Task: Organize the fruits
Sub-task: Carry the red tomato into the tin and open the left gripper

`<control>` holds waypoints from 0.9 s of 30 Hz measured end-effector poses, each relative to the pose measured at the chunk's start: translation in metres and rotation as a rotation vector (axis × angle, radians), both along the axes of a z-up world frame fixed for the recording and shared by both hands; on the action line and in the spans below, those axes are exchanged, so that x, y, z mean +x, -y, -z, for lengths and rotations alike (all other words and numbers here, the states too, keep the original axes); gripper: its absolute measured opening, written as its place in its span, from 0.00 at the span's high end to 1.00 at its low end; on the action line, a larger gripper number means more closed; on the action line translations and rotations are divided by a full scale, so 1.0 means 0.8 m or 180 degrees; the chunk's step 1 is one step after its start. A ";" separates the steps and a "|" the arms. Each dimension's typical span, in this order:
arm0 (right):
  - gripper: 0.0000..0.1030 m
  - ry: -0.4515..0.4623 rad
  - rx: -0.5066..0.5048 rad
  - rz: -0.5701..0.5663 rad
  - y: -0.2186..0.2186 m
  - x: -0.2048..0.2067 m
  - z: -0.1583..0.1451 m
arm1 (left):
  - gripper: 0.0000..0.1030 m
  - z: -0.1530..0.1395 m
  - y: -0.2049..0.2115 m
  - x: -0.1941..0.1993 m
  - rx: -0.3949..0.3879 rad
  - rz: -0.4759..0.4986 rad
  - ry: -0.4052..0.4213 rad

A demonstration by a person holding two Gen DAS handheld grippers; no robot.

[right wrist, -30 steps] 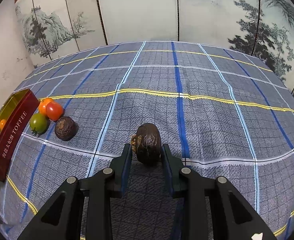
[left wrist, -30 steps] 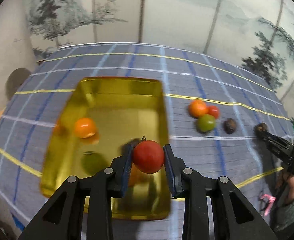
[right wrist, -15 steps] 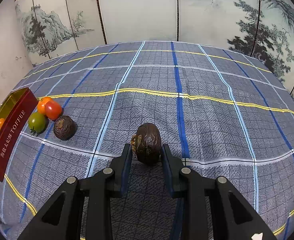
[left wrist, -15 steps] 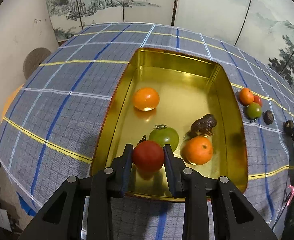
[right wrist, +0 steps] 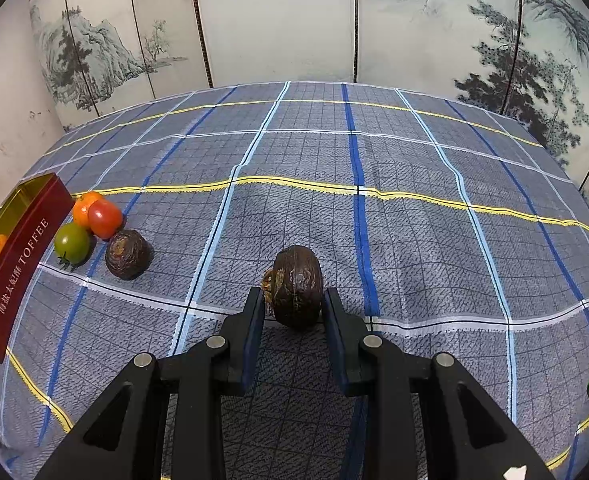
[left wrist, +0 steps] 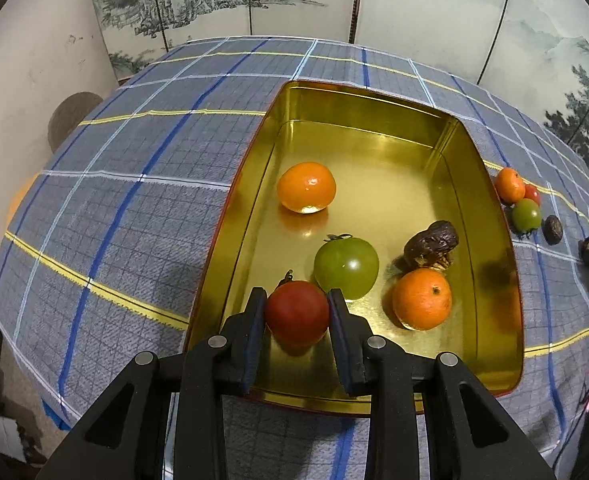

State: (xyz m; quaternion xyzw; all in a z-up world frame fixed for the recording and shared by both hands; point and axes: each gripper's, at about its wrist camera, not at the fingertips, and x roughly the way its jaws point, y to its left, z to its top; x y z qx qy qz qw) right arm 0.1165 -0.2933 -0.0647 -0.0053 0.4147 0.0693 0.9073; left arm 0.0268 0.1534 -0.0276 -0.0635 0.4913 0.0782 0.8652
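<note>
1. At the left, the left gripper [left wrist: 297,312] is clamped on a red tomato [left wrist: 296,311], holding it low inside the gold tin [left wrist: 250,184], at about 7 o'clock of the tin's floor; whether it touches the floor I cannot tell.
2. Already in the tin: a tangerine [left wrist: 306,187] toward 10 o'clock, a green tomato [left wrist: 346,267] near the middle, a dark brown wrinkled fruit [left wrist: 432,244] at 3 o'clock, and a second tangerine [left wrist: 422,299] at 5 o'clock, touching the brown one.
3. I judge the job a little over half done: four fruits are in and a fifth is about to be released.
4. Left on the checked cloth [right wrist: 414,240], just beside the tin's right wall, are an orange fruit [right wrist: 83,209], a red tomato, a green tomato and a brown fruit [right wrist: 127,254], clustered together.
5. At the right, the right gripper [right wrist: 294,304] is closed on another brown fruit [right wrist: 297,286], well apart from the tin.
6. Only the left wrist view shows the tin's contents; only the right wrist view shows its red outer side lettered TOFFEE and the right gripper's grip.
</note>
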 end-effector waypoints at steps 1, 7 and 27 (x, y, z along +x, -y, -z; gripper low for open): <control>0.73 0.0000 -0.0003 0.0000 0.000 0.000 0.000 | 0.69 0.001 -0.001 0.001 -0.0002 0.0001 -0.0001; 0.73 0.0001 0.0000 0.0000 0.000 0.000 0.000 | 0.69 0.002 -0.002 0.003 0.0006 0.0004 -0.0006; 0.73 0.0003 -0.0017 0.0000 0.001 0.000 -0.001 | 0.66 0.003 0.001 0.001 0.0150 0.0016 -0.0006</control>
